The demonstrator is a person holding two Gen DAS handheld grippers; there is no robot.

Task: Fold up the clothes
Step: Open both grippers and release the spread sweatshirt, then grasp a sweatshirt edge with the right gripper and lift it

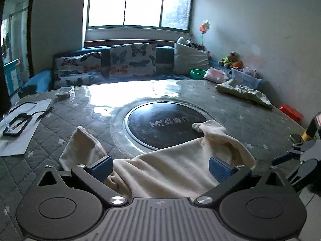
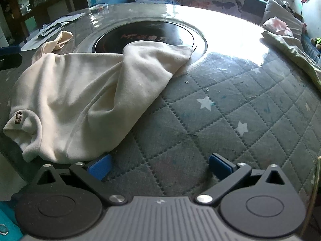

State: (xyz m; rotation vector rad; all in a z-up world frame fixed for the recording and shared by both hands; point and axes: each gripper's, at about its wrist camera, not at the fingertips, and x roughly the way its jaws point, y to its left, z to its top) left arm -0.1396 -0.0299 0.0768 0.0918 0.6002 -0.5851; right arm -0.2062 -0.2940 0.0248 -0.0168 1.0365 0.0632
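The left gripper (image 1: 160, 166) stands wide open with the cream garment (image 1: 160, 166) bunched between its blue pads, nothing pinched yet; the right gripper (image 2: 160, 165) is spread just as wide over bare quilted table (image 2: 230, 104), the garment's (image 2: 84, 92) near hem touching its left pad. The garment lies crumpled right ahead of both grippers, one part flopped onto the dark round hob (image 1: 160, 124) beyond, another trailing off ahead and to the left of the left gripper. This looks like the start of the fold: the cloth still wants spreading flat, so the next move likely calls for each gripper to close on an edge and draw the two apart. To the right of the right gripper the table runs open until a green cloth (image 2: 291, 48) far ahead; left of the left gripper, papers and a black frame (image 1: 16, 124) crowd the room.
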